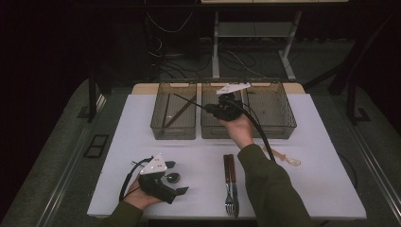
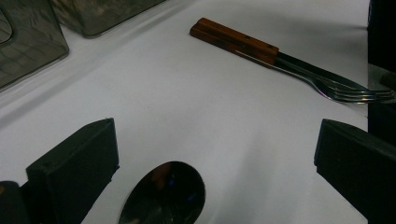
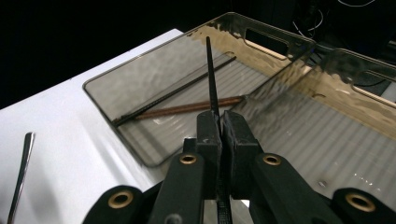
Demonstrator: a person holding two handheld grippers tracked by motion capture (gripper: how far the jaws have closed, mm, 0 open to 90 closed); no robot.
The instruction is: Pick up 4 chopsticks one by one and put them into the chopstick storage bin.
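Observation:
My right gripper (image 1: 208, 108) hovers over the near edge of two clear trays, shut on a black chopstick (image 1: 189, 100) that points toward the left tray (image 1: 161, 126). In the right gripper view the jaws (image 3: 220, 122) pinch that chopstick (image 3: 211, 70) above the left tray (image 3: 154, 74), where a black chopstick (image 3: 177, 91) and a brown chopstick (image 3: 187, 108) lie. My left gripper (image 1: 177, 178) rests at the table's front left, open, with a metal spoon (image 1: 173, 178) between its jaws. The spoon's bowl (image 2: 163, 193) lies untouched between the left gripper's (image 2: 217, 128) wide jaws.
A fork and a knife with wooden handles (image 1: 230, 175) lie side by side at the front middle; they also appear in the left gripper view (image 2: 233, 39). A pale utensil (image 1: 284, 157) lies right of my right forearm. The right tray (image 1: 283, 127) looks bare.

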